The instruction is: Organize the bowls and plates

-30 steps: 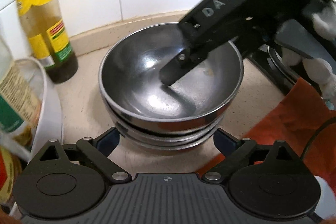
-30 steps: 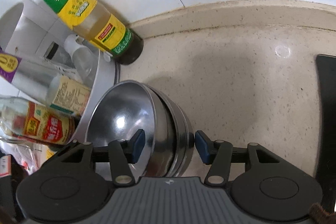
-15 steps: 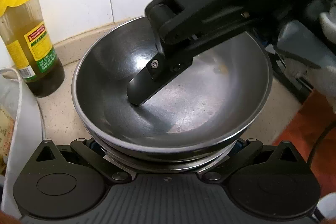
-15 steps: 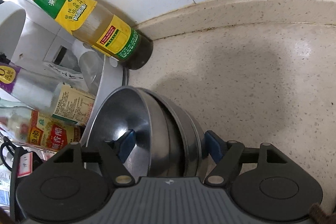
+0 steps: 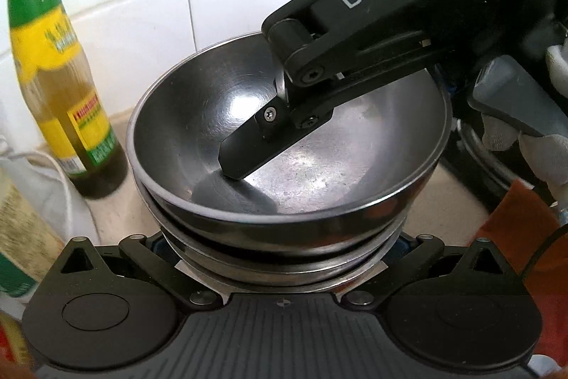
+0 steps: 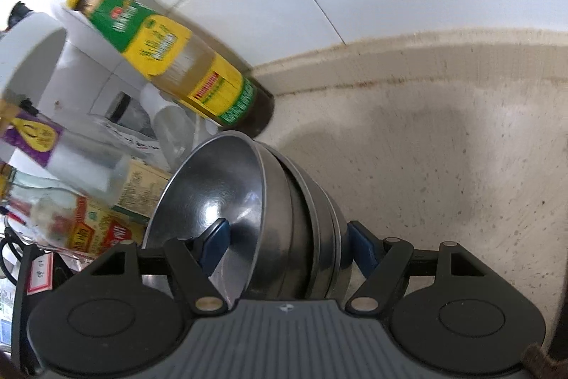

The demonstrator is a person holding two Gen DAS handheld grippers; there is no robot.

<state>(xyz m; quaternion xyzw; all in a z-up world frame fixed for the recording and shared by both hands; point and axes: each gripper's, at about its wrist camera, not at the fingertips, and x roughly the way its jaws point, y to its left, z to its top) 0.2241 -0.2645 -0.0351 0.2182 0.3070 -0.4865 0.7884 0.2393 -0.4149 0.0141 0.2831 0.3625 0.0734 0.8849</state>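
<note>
A stack of steel bowls [image 5: 294, 208] fills the middle of the left wrist view and shows edge-on in the right wrist view [image 6: 284, 212]. My left gripper [image 5: 280, 254] clasps the stack from the near side, its fingers mostly hidden behind the lower bowls. My right gripper [image 6: 289, 240] is shut on the stack's rim, with one blue pad [image 6: 216, 238] inside the top bowl and the other [image 6: 362, 245] against the outer wall. That right finger [image 5: 248, 151] reaches into the top bowl in the left wrist view. The stack looks lifted off the counter.
A green-and-yellow sauce bottle [image 5: 60, 84] stands left of the bowls against the tiled wall, also in the right wrist view [image 6: 177, 55]. More bottles [image 6: 67, 201] and a white appliance [image 6: 35, 34] crowd the left. A speckled counter [image 6: 443, 166] lies right. A black stove edge [image 5: 472, 158] is at right.
My left gripper moved in and closed around the lower bowls. The stack has risen, with the bottle and counter now lower and farther in both views.
</note>
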